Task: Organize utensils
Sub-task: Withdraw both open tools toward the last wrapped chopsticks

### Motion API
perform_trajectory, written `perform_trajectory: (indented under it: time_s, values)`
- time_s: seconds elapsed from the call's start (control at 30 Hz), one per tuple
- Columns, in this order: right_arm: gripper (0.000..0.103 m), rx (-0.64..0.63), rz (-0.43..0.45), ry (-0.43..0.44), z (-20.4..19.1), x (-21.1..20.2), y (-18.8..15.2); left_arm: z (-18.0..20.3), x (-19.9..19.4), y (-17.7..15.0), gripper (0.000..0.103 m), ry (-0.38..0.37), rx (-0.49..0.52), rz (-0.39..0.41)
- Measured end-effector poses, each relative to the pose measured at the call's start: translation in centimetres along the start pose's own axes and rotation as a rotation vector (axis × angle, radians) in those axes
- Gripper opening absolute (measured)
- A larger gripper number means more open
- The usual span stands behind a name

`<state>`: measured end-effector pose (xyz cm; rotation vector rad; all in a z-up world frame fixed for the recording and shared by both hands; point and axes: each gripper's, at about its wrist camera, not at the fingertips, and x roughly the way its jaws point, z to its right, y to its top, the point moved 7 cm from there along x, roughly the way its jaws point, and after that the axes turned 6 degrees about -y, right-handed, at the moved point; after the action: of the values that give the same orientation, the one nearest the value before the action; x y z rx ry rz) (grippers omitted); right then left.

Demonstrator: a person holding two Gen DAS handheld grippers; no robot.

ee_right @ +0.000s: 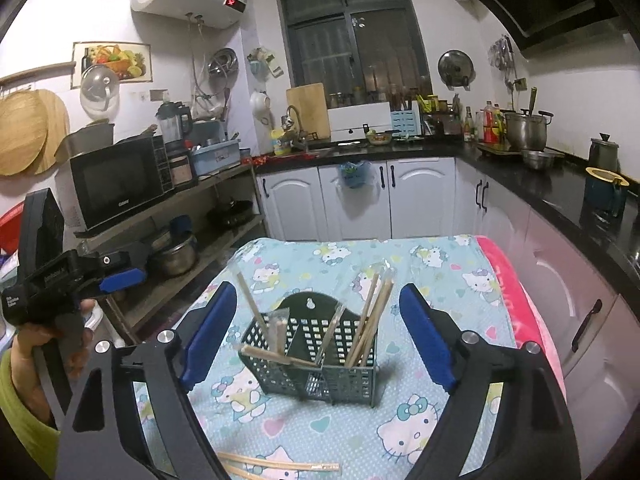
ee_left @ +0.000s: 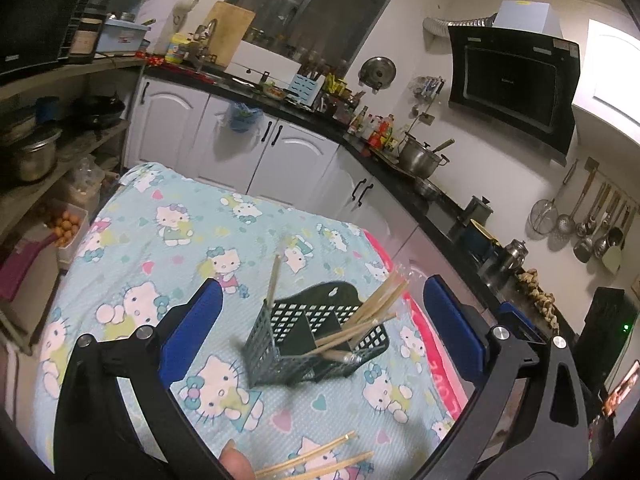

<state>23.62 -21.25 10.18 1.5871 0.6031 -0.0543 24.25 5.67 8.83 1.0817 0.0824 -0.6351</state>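
Observation:
A dark green perforated utensil basket point(ee_right: 316, 356) stands on the Hello Kitty cloth point(ee_right: 340, 428), with several wooden chopsticks point(ee_right: 372, 320) leaning in its compartments. It also shows in the left wrist view point(ee_left: 316, 340), with its chopsticks point(ee_left: 372, 312). More chopsticks lie loose on the cloth near the front edge point(ee_right: 280, 465) point(ee_left: 316, 458). My right gripper point(ee_right: 316, 336) is open and empty, its blue pads wide on either side of the basket. My left gripper point(ee_left: 320, 320) is open and empty, above and left of the basket; it also shows at the left of the right wrist view point(ee_right: 120, 280).
Kitchen counter point(ee_right: 540, 184) with pots runs along the right and back. White cabinets point(ee_right: 360, 200) stand behind the table. A shelf point(ee_right: 180, 196) with a microwave and pots is at the left. A pink towel point(ee_right: 516, 300) edges the table's right side.

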Motion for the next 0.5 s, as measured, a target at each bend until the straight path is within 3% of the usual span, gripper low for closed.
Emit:
perform_trajectory:
  time_s: [0.5]
  values:
    - [0.082, -0.026, -0.057, 0.008, -0.6, -1.2, -4.1, -1.6, -3.0, -4.6, 0.092, 0.042, 0.005, -0.018]
